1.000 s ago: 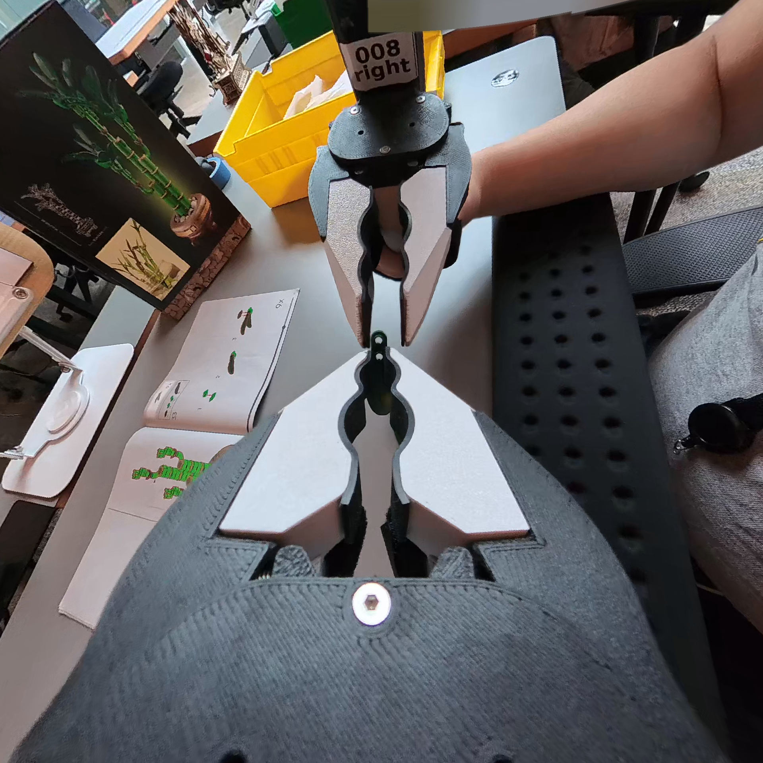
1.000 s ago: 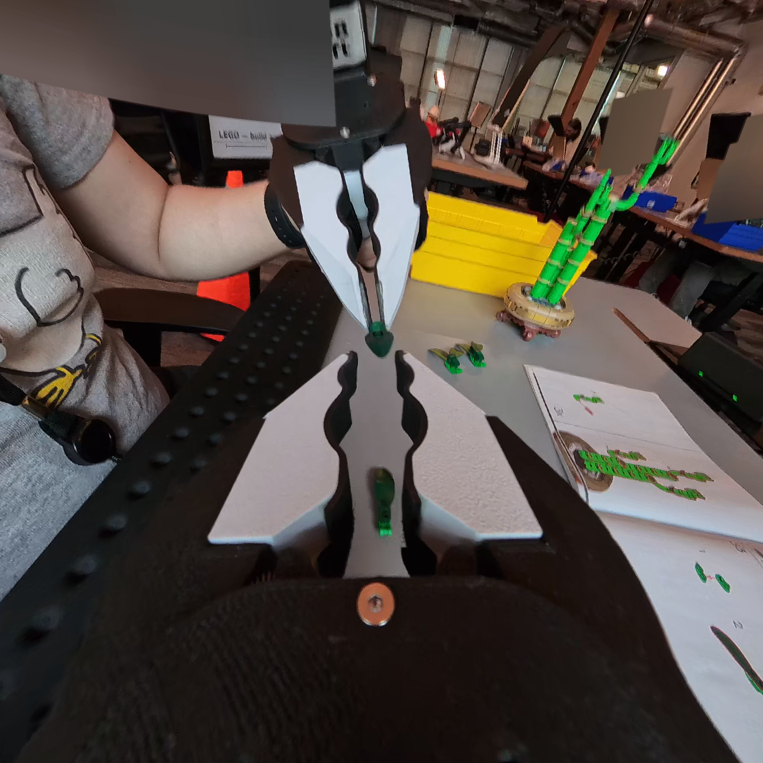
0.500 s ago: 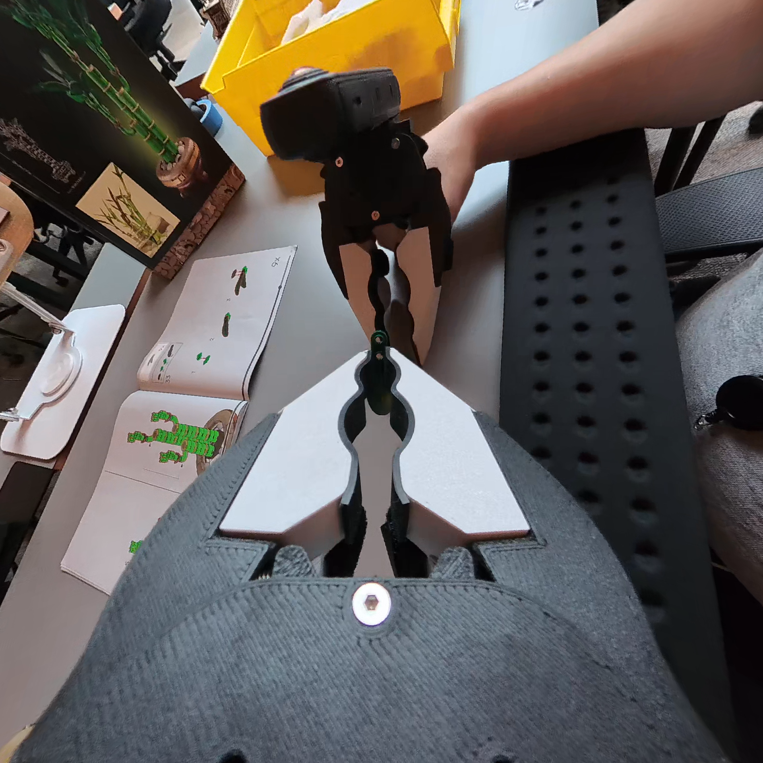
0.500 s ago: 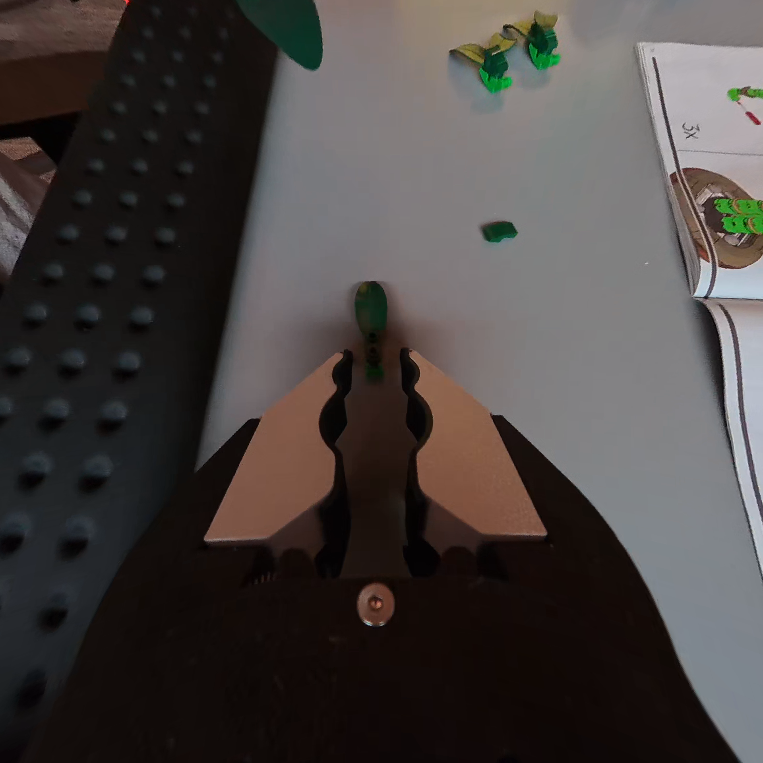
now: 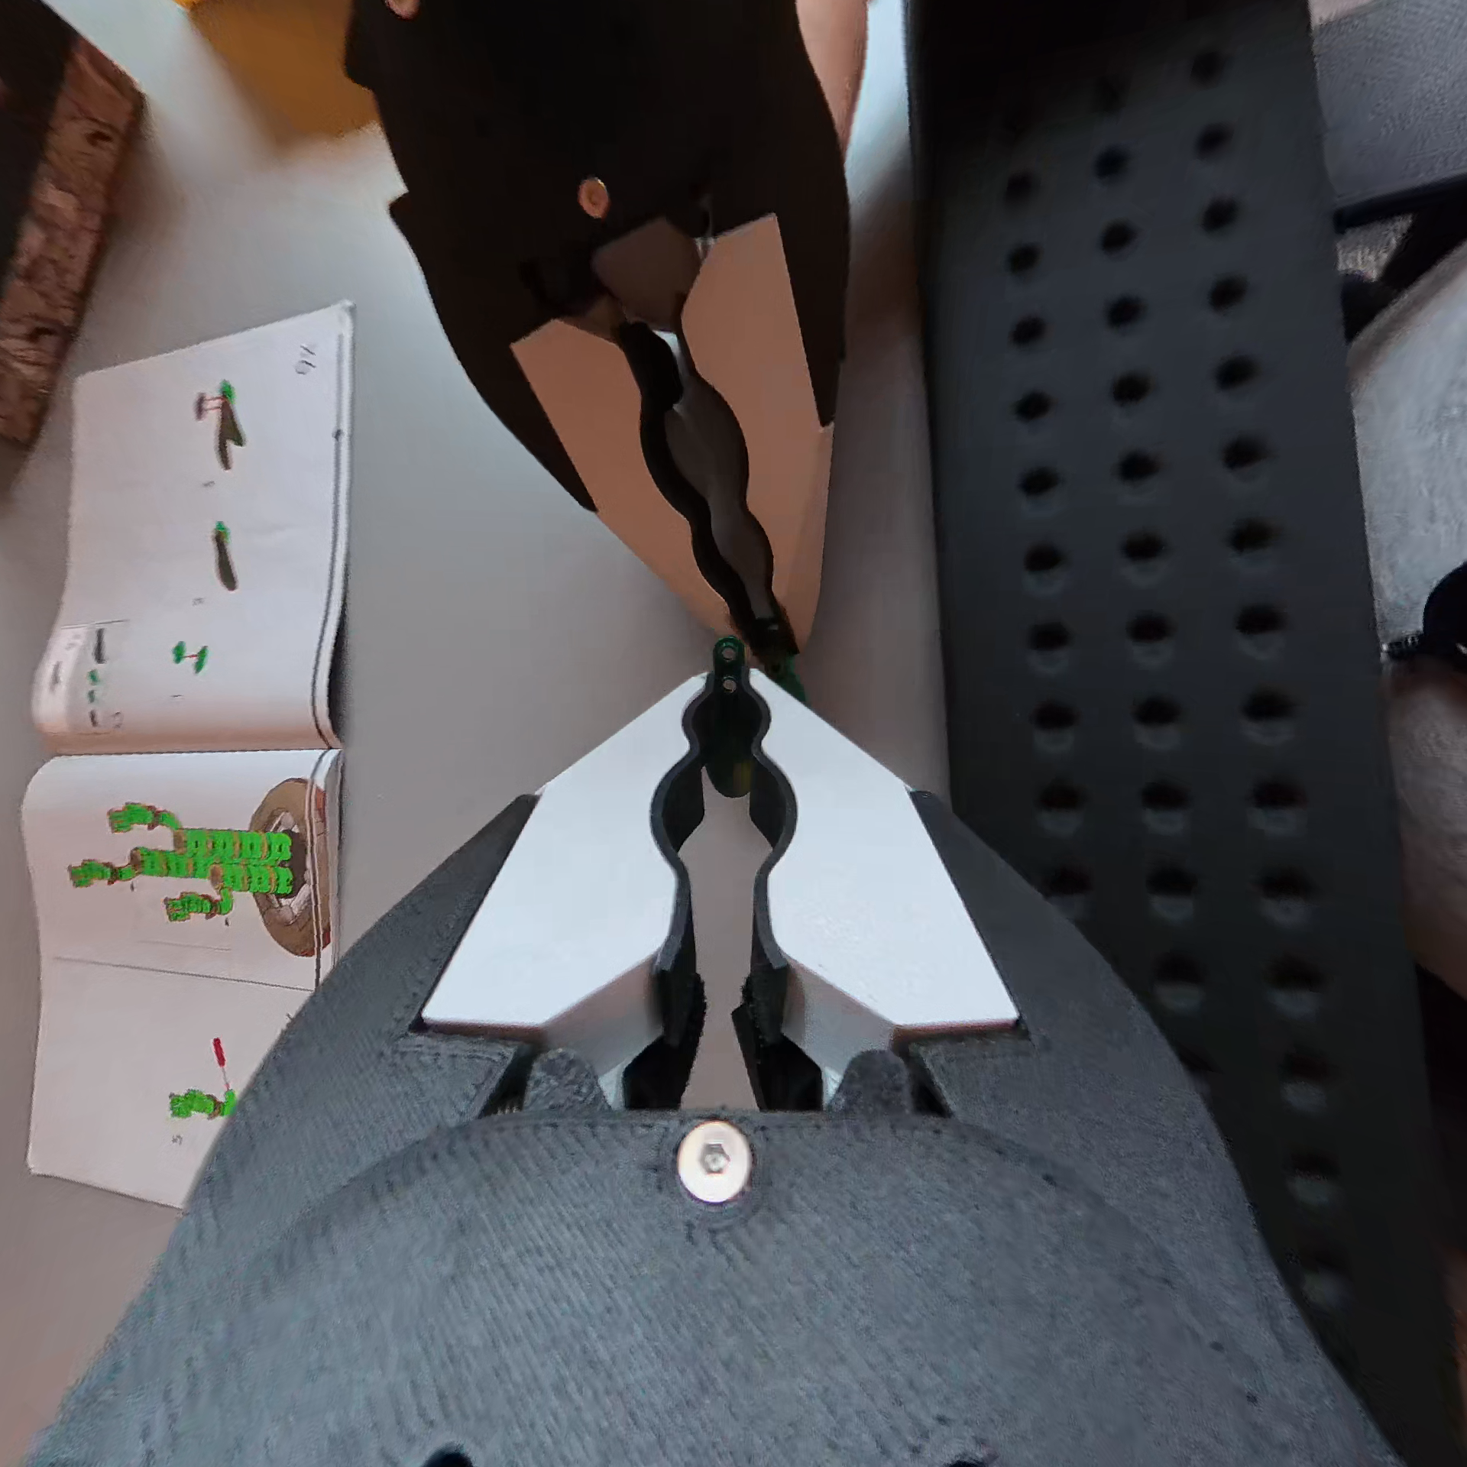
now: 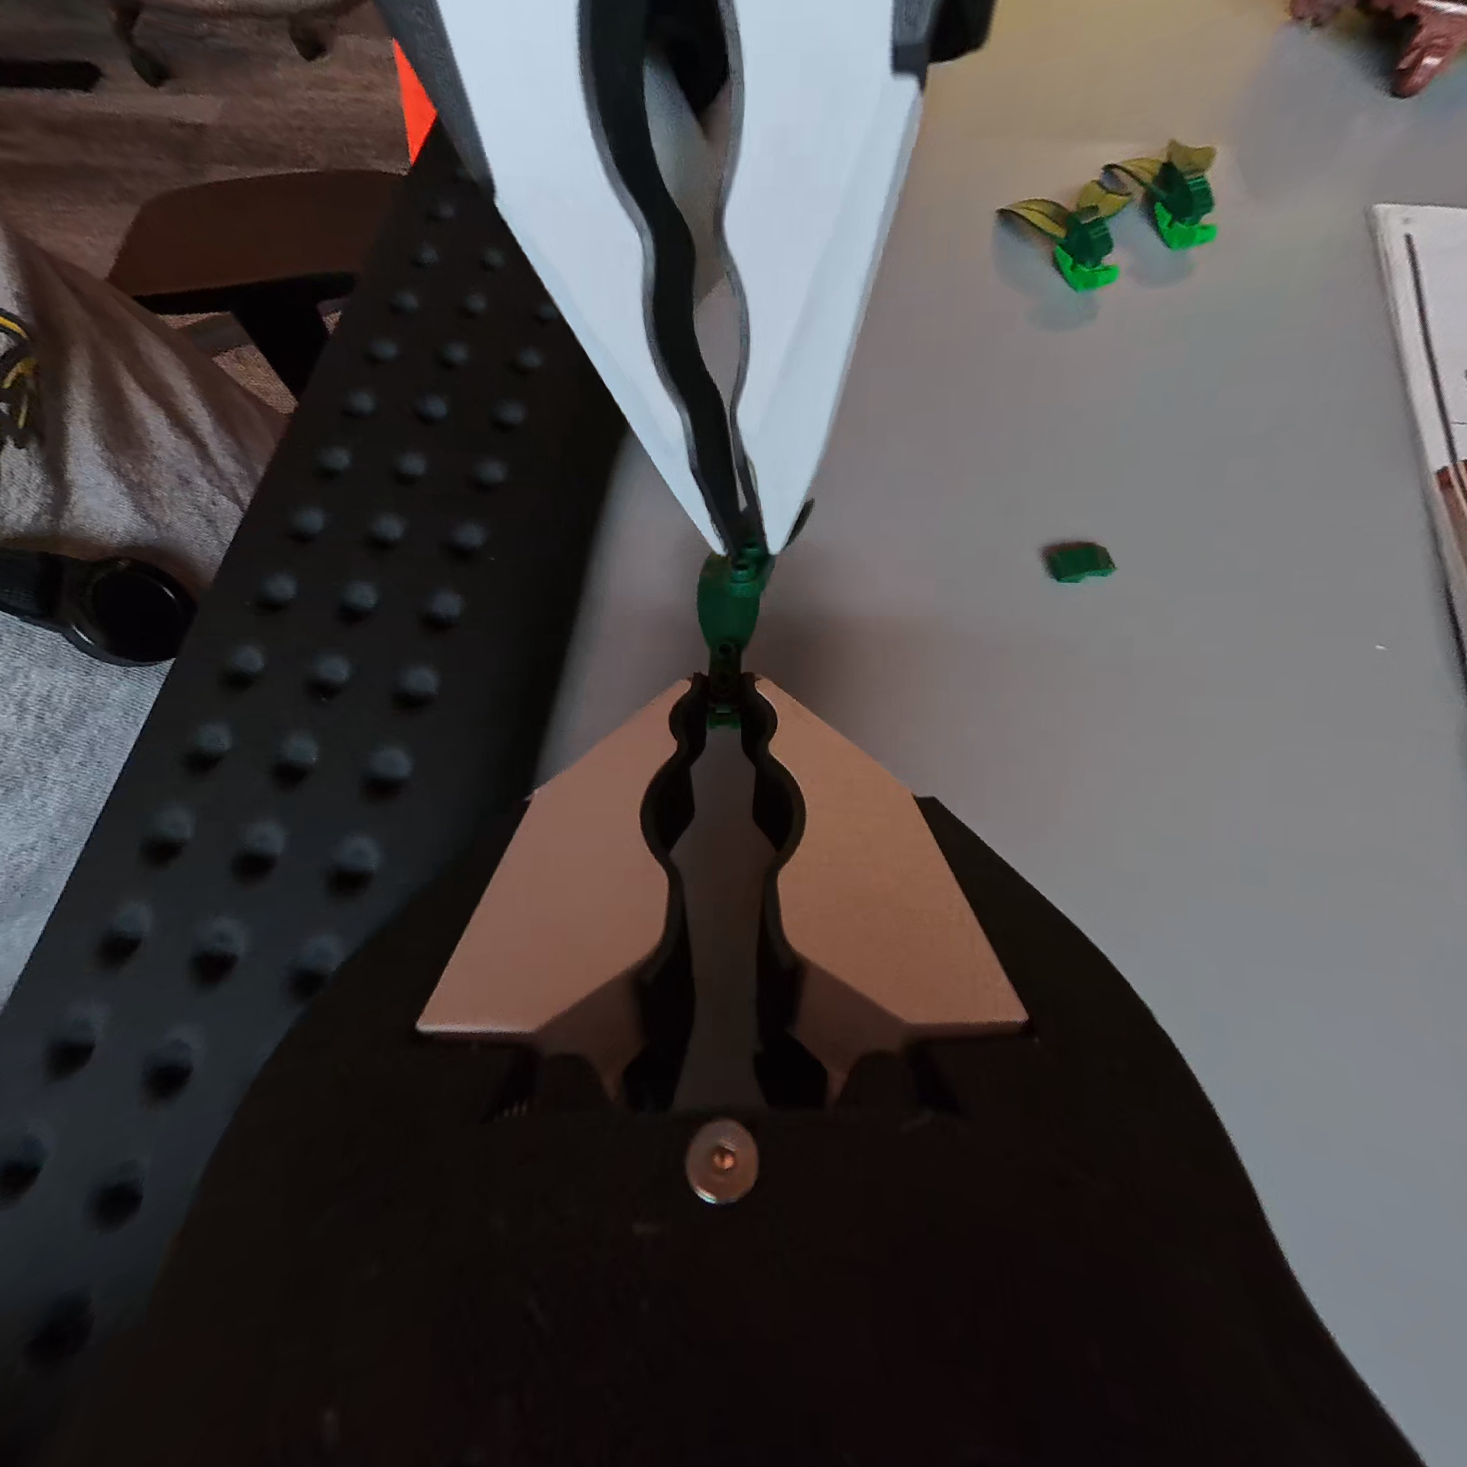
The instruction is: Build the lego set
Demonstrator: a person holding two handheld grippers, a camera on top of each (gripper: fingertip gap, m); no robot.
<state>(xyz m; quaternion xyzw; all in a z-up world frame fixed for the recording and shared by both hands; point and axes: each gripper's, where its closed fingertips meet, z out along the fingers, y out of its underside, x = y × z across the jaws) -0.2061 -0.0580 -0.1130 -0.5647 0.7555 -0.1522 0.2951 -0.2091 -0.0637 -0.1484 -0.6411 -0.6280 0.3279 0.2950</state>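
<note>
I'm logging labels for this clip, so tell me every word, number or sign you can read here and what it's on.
Instruction booklet: a few small printed marks beside the drawings. I don't quote writing, and most are too small to read.
Left gripper, right gripper, green leaf pieces they pinch: no writing shows.
Black studded mat: none.
</note>
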